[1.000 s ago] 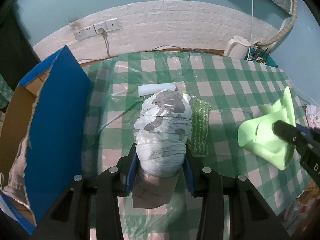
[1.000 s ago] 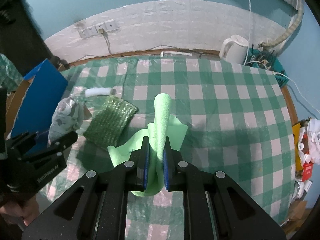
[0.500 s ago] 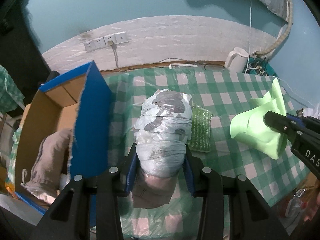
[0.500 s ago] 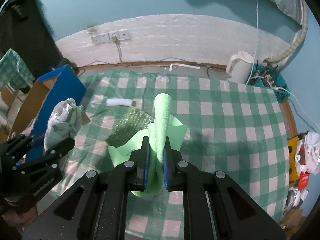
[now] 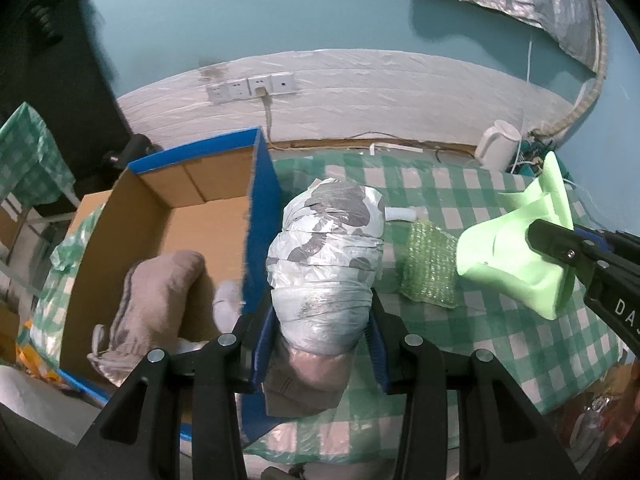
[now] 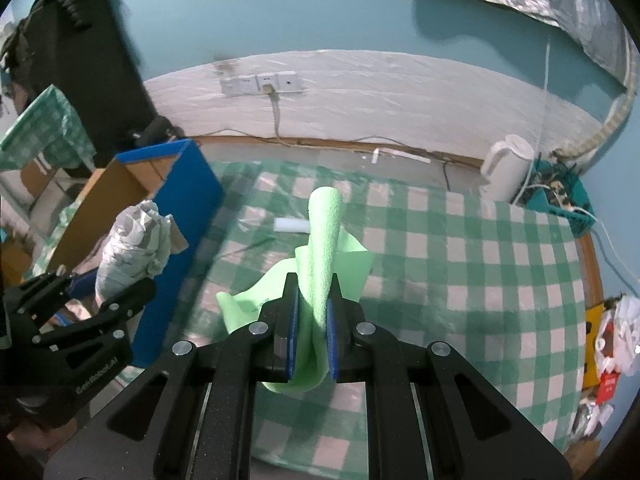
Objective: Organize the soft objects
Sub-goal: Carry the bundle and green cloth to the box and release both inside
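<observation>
The left gripper [image 5: 320, 330] is clamping its blue pads on a plastic-wrapped bundle [image 5: 326, 256], grey-and-white with a brownish end showing below the pads, and is holding it in the air just beside the blue wall of the cardboard box [image 5: 188, 184], on the tablecloth side of that wall; the right gripper [image 6: 312, 334] is squeezing its pads together on a folded light-green foam sheet [image 6: 324, 248], well apart from the box and above the checked green-and-white tablecloth [image 6: 460, 264]; inside the box, a grey-brown towel [image 5: 156, 300] is lying against the brown floor; a green mesh sponge [image 5: 430, 268] is resting on the tablecloth farther from the box than the bundle; a white foam roll [image 6: 292, 225] is lying on the cloth beyond the sponge; a white kettle [image 6: 508, 166] is standing at the table corner far from the box, near a wall; a row of wall sockets [image 5: 252, 87] is showing on the wall behind the box
</observation>
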The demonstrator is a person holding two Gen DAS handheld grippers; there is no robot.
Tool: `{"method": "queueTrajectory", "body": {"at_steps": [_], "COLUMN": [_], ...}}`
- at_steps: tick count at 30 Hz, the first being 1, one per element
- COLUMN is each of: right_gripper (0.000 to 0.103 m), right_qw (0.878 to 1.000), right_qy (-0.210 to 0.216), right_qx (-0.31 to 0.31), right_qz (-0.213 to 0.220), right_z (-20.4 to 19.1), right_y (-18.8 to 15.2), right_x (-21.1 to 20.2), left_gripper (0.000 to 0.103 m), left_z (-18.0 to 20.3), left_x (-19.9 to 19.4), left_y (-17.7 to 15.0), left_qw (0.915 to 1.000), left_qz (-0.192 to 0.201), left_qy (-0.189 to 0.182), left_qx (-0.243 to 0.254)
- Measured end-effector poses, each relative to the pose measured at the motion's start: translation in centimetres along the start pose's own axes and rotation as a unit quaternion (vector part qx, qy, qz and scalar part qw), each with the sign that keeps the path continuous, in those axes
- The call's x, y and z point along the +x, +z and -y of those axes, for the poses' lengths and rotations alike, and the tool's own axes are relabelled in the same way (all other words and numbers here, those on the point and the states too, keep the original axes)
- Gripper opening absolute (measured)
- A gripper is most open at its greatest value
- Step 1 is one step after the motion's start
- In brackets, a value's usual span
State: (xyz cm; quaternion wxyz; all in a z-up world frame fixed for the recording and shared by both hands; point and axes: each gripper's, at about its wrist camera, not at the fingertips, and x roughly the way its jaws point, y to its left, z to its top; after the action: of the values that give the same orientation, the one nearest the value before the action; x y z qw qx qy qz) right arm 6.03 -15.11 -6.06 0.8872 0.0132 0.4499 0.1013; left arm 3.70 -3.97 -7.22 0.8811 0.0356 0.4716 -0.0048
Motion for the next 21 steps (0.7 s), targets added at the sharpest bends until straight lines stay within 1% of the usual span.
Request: {"method": "queueTrajectory", "body": {"at_steps": [11,21], "right_gripper": [0.011,0.011], "right_qw": [0.999,0.997], "right_qy": [0.022,0.039], "right_qx": [-0.035,-0.063], "right_qz": [0.011,0.006], "right_z": [-5.0,-9.2], "right_y": [1.9,2.9], "right_x": [0.3,1.2], "left_gripper": [0.042,0.042], "left_z": [-4.1,-7.8], "left_x": [-1.5,-1.5], "left_y": [0.1,-0.2], "left_qw": [0.9994,0.9977], "left_qz": [0.021,0.022], "left_qy": [0.012,0.028], "left_qx": [-0.026,-0.058]}}
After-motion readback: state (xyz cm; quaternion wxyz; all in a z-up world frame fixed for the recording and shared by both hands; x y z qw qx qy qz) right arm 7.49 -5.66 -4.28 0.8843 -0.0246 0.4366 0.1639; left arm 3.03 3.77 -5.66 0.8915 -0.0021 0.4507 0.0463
